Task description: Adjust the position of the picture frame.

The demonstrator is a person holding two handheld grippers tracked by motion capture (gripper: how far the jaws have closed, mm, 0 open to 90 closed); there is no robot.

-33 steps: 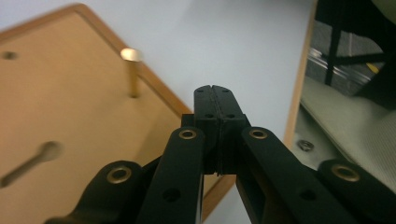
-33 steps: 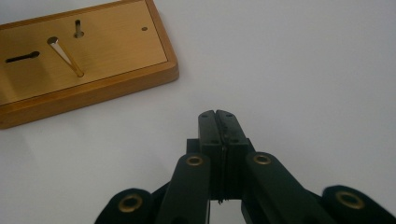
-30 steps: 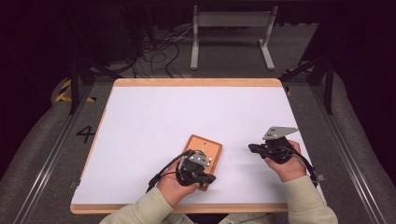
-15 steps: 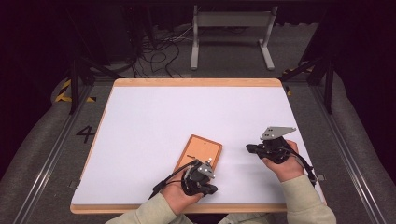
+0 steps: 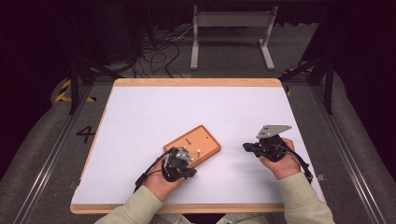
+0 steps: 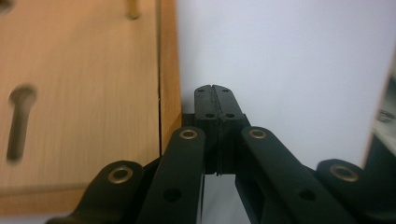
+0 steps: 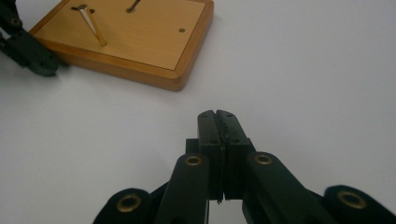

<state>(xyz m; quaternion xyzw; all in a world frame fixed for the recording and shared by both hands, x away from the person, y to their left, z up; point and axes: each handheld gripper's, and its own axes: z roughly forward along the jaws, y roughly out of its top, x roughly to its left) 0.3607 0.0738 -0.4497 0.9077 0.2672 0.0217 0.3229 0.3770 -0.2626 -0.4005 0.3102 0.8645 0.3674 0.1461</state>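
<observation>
A wooden board (image 5: 205,140) lies on the white table top, with an upright metal peg (image 5: 198,151), a dark slot (image 5: 188,140) and a small hole. My left gripper (image 5: 186,161) is shut and empty at the board's near end. In the left gripper view its tips (image 6: 215,88) rest on the white surface just beside the board's edge (image 6: 170,93). My right gripper (image 5: 246,147) is also shut and empty, pointing left at the board from a short way off. In the right gripper view its tips (image 7: 216,114) hover over bare table, short of the board (image 7: 140,37) and its peg (image 7: 93,28).
The white table top (image 5: 187,102) has a wooden rim. Beyond its far edge are cables (image 5: 159,51) and a metal stand (image 5: 231,28) on the floor. Rails run along both sides of the table.
My left hand has shifted left along the near end of the board. The board now lies turned, its long side more across the table. The right hand has hardly moved.
</observation>
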